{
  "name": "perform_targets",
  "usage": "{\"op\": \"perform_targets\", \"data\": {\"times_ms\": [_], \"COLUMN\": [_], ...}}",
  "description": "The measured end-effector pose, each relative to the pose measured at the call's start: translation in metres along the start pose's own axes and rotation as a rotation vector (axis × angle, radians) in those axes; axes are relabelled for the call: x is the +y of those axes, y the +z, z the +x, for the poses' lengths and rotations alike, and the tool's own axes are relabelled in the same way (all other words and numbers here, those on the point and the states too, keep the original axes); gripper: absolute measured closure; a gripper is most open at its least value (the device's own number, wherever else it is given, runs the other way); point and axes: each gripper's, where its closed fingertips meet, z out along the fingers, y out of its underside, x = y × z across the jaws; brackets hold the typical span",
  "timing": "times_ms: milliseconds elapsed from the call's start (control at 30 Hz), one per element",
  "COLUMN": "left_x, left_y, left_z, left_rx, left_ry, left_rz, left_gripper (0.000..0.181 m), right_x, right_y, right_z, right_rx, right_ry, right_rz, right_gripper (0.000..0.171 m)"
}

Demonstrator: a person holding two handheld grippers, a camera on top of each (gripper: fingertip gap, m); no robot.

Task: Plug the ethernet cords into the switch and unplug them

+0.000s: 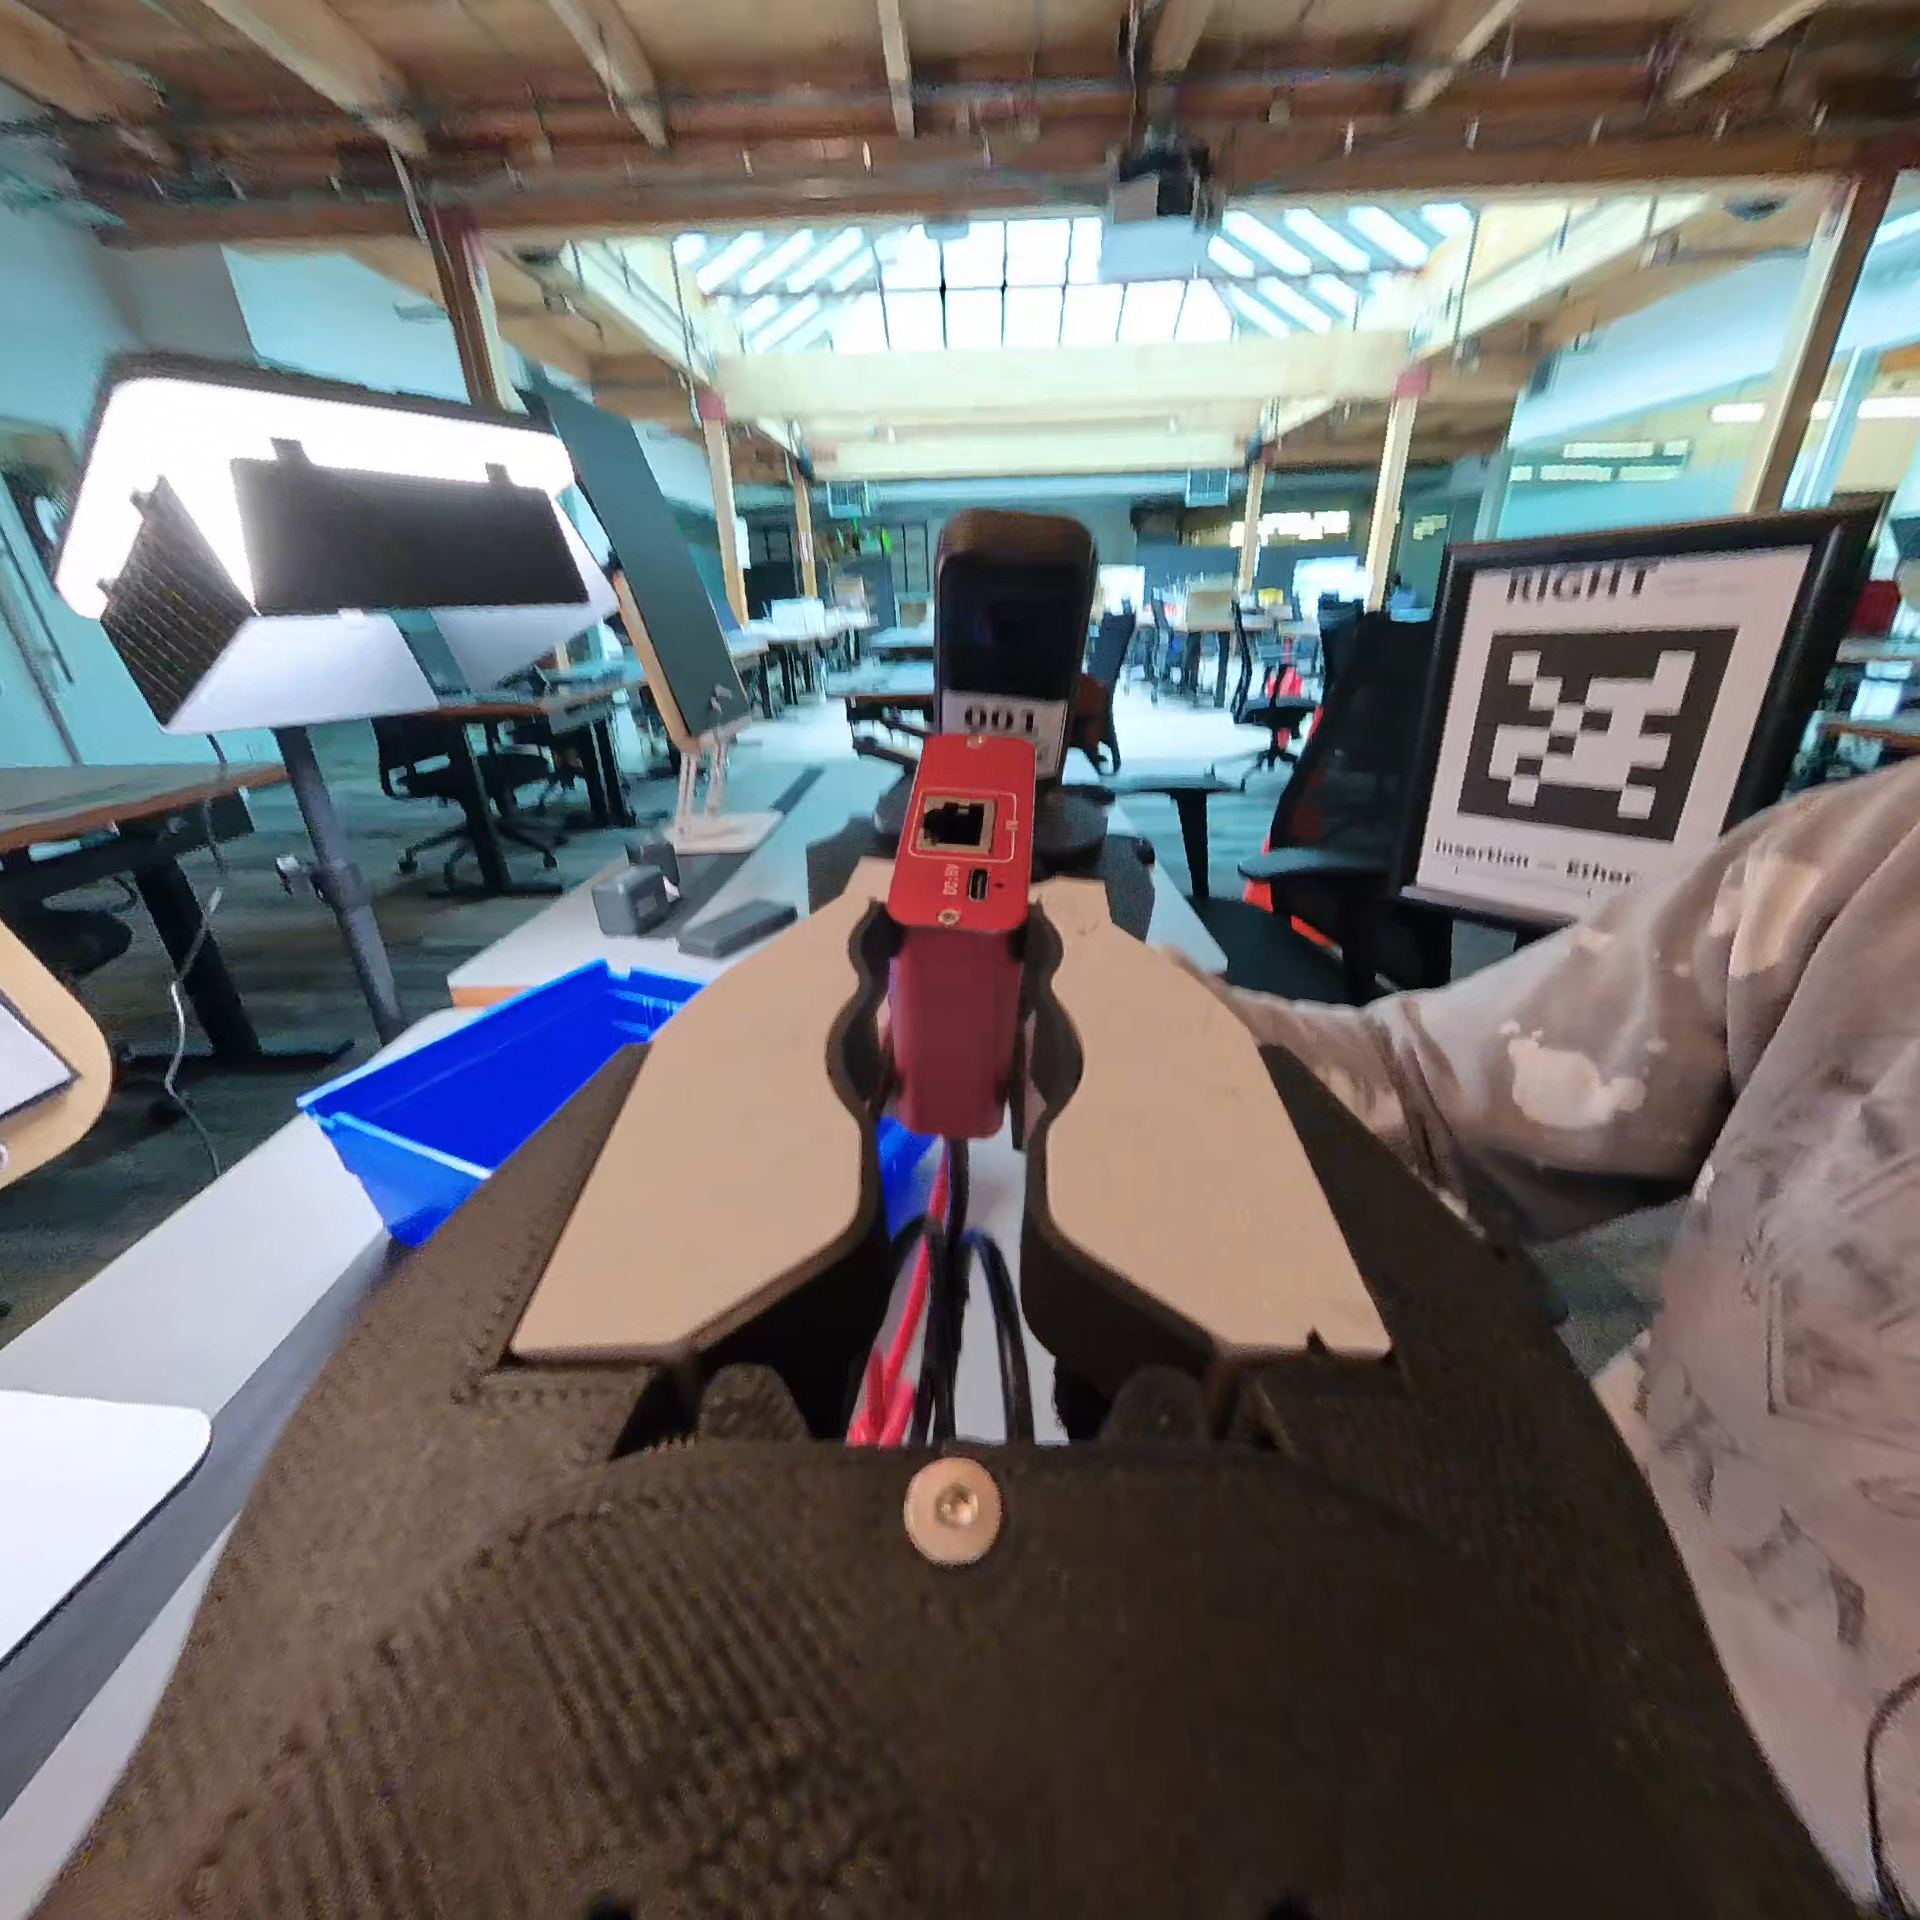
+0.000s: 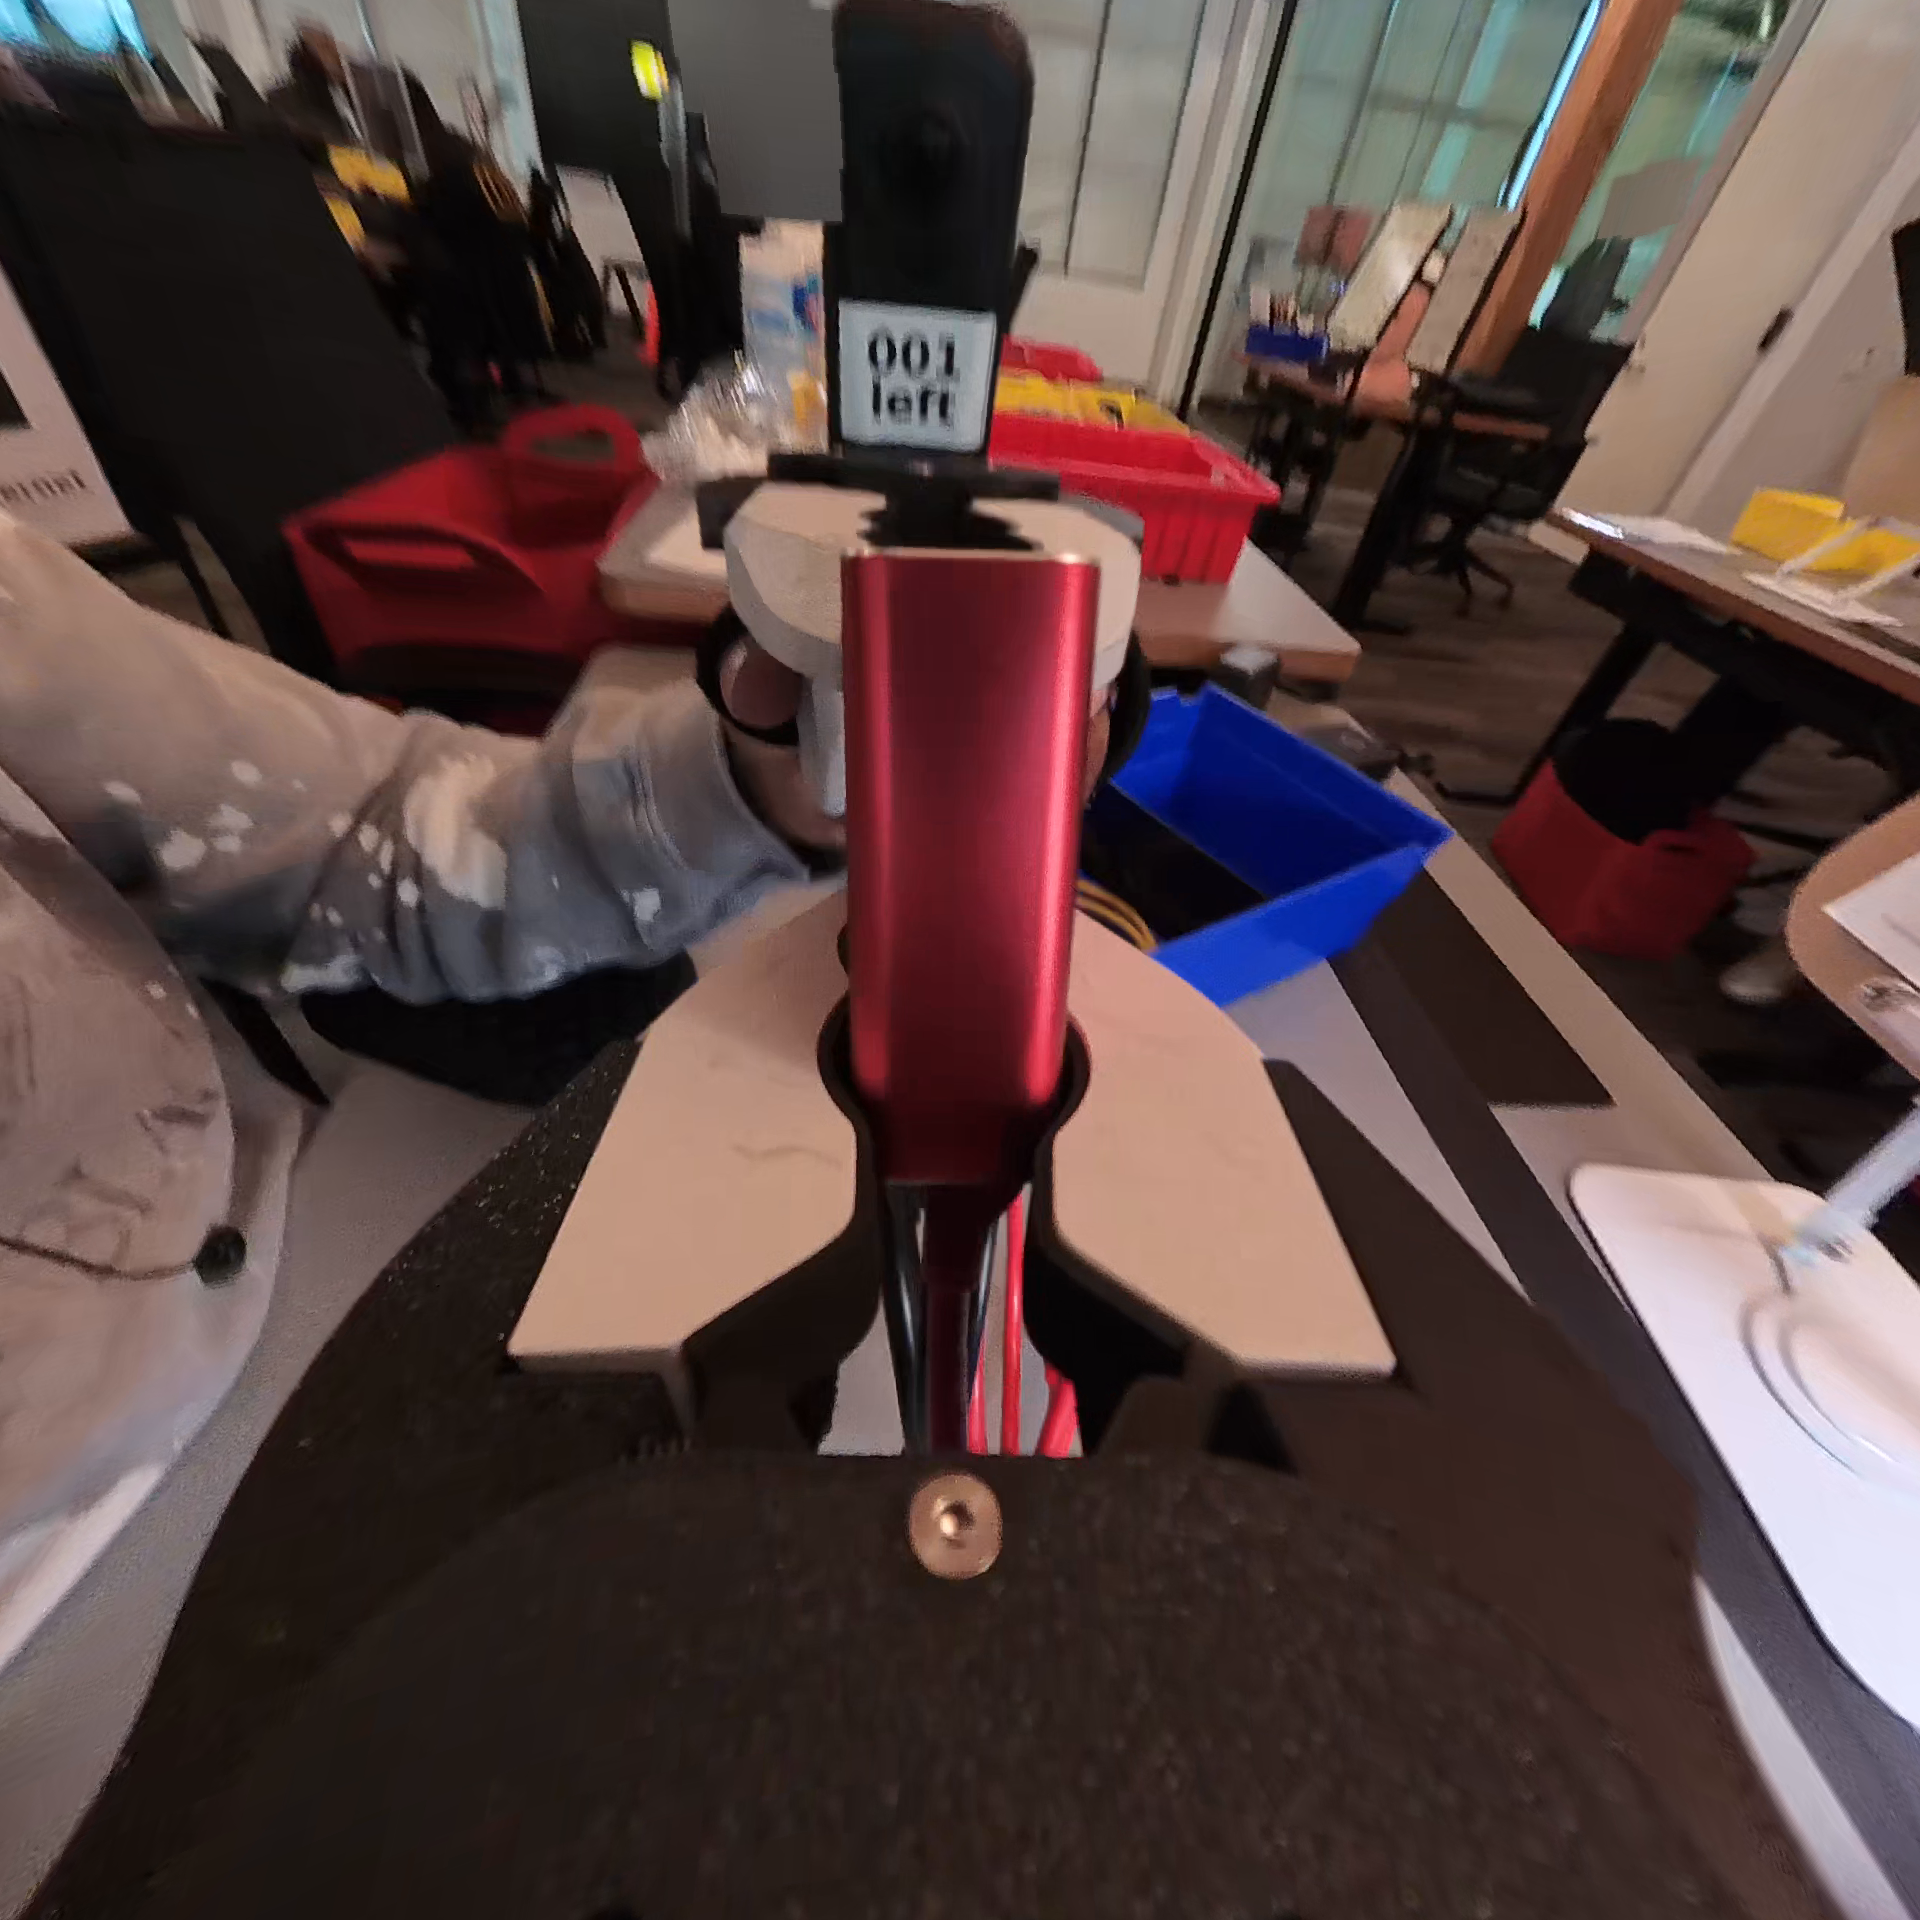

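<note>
A red metal switch is clamped between the fingers of my left gripper. Its end face shows one empty ethernet port and a small socket. In the right wrist view the same switch runs lengthways out of my right gripper, which is shut on its near end. Its far end sits at the left gripper's white fingers. Red, black and blue cords hang under the switch, and they also show in the right wrist view. I cannot tell whether any is plugged in.
A blue bin stands on the grey table just beyond the grippers. A person's speckled sleeve reaches in. A lit light panel on a stand is at left, a framed marker sign at right, and red bins stand behind.
</note>
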Motion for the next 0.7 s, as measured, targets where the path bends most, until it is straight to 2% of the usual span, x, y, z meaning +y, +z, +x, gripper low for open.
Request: {"op": "perform_targets", "data": {"times_ms": [100,267,367,467,567,633,700], "left_x": [0.019,0.053,0.071,0.066,0.044,0.030,0.019], "left_y": [0.002,0.010,0.015,0.015,0.008,-0.004,-0.019], "left_z": [0.000,0.011,0.014,0.007,-0.011,-0.027,-0.043], "left_rx": [-0.027,-0.063,-0.071,-0.116,-0.191,-0.234,-0.272], "left_ry": [0.032,0.182,0.272,0.251,0.176,0.104,0.020], "left_rz": [-0.151,-0.419,-0.530,-0.504,-0.357,-0.239,-0.126], "left_gripper": [0.155,0.136,0.147,0.152,0.153,0.154,0.153], "right_x": [0.021,0.058,0.067,0.058,0.033,0.006,-0.022], "right_y": [-0.011,-0.012,-0.005,-0.006,-0.012,-0.021,-0.030], "right_z": [0.002,-0.005,-0.010,0.001,0.023,0.035,0.034], "right_rx": [0.071,0.127,0.108,0.162,0.311,0.432,0.477], "right_ry": [-0.063,-0.180,-0.212,-0.211,-0.204,-0.208,-0.175], "right_rz": [-0.192,-0.506,-0.554,-0.485,-0.351,-0.209,-0.042], "right_gripper": [0.143,0.143,0.143,0.138,0.122,0.127,0.131]}}
